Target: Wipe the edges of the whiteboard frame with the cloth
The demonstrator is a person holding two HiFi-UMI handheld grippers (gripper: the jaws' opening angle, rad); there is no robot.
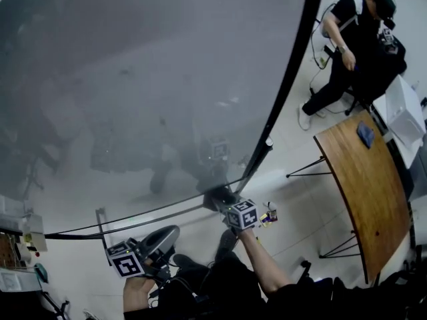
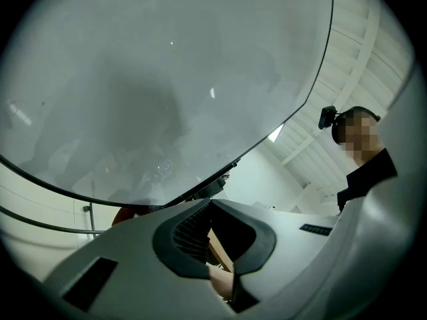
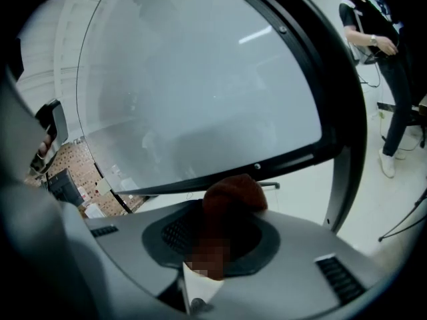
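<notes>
The cloth, a brown wad, is clamped between the jaws of the right gripper and bulges out past their tips. It sits just under the frame of the whiteboard, near the frame's lower right corner. The top of the cloth meets the lower rail in the right gripper view, but I cannot tell whether it presses on it.

In the head view the right gripper points up at that same corner, where the dark right edge of the frame curves down to join the lower rail. The grey whiteboard spreads up and left from the corner.

The left gripper hangs below the lower rail, left of the corner and apart from the frame. In its own view the jaws of the left gripper meet at the tips with nothing held between them.

Right of the corner, well apart from it, stands a wooden table with a small blue thing on it. Beyond the table a person in dark clothes bends over.
</notes>
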